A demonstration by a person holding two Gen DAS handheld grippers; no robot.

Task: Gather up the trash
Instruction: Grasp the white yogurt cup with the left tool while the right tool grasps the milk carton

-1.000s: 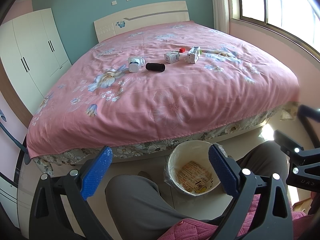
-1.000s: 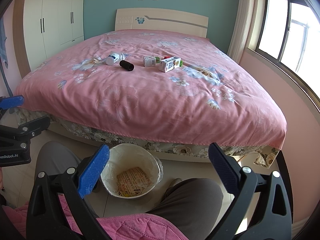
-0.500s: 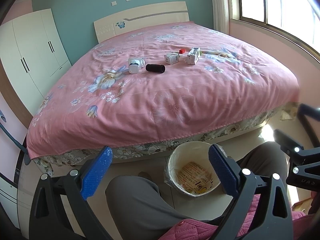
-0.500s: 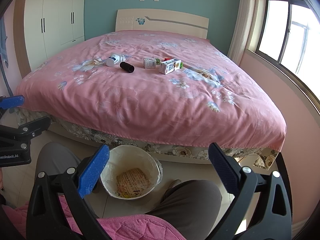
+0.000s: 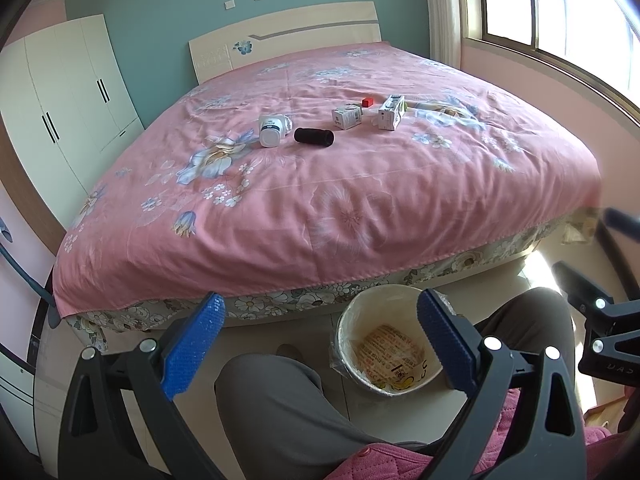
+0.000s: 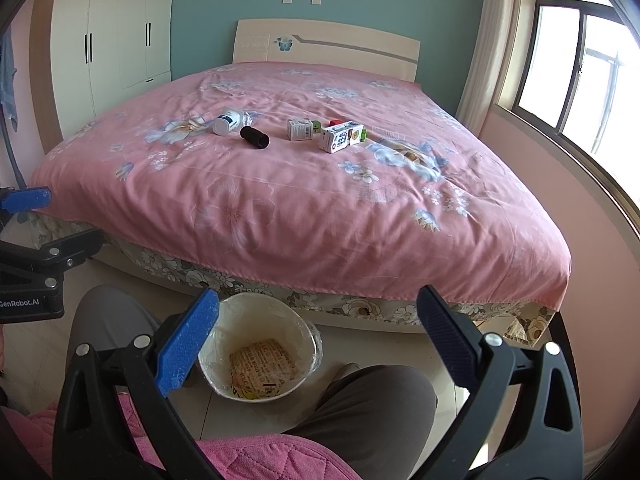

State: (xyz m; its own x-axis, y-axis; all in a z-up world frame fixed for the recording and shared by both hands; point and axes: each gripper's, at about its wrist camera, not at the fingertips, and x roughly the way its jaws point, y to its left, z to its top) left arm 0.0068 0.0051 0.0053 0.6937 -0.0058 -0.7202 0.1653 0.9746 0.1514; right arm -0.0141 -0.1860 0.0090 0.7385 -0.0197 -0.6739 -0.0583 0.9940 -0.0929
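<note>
Trash lay in a loose row across the middle of the pink floral bedspread [image 6: 280, 200]. From left to right there was a white plastic bottle [image 6: 227, 121] on its side, a black cylinder [image 6: 254, 137] just beside it, a small white carton [image 6: 299, 129], a tiny red cube [image 6: 333, 123] behind, and a longer white printed carton [image 6: 341, 137] with a green end. All of it sat well apart from both tools.

Nearer me, the left gripper [image 5: 320, 344] hung low before the bed, its blue-padded jaws spread wide and holding nothing. Between the person's grey-trousered knees [image 5: 280, 408] stood a round cream wastebasket [image 6: 260, 356] lined with clear plastic, a printed wrapper flat at its bottom. The right gripper [image 6: 318, 338] hovered above it, jaws likewise wide apart and empty.
</note>
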